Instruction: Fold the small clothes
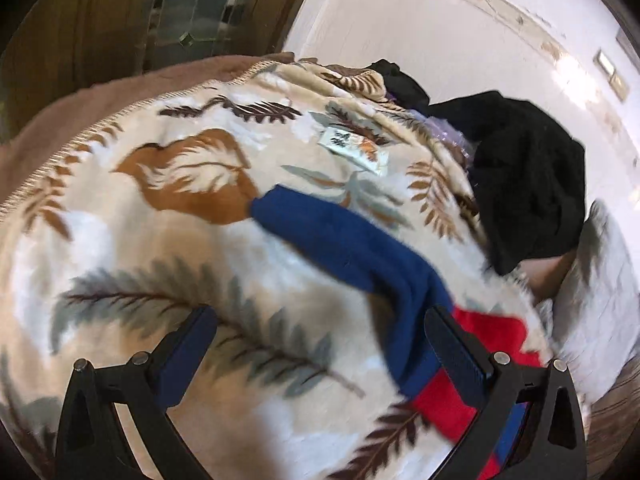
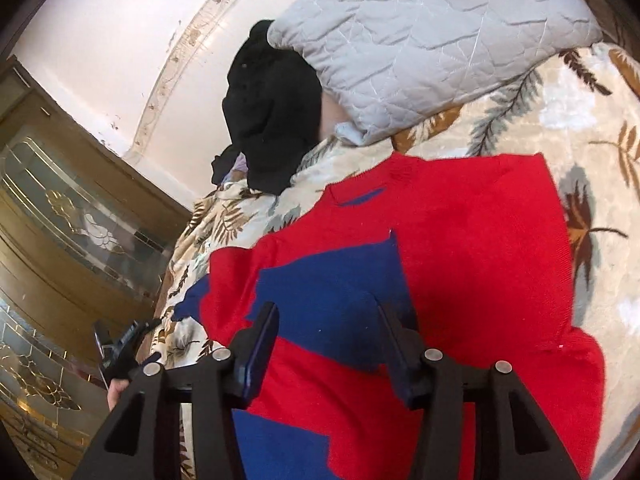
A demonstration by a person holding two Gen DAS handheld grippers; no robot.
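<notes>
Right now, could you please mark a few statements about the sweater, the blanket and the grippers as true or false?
1. The sweater is red and blue. True.
2. It lies on a plain white sheet. False: it lies on a leaf-patterned blanket.
3. The left gripper stands open. True.
4. The blue sleeve is folded across the sweater's body. False: it stretches out onto the blanket.
5. A dark garment lies beside a grey quilted pillow. True.
</notes>
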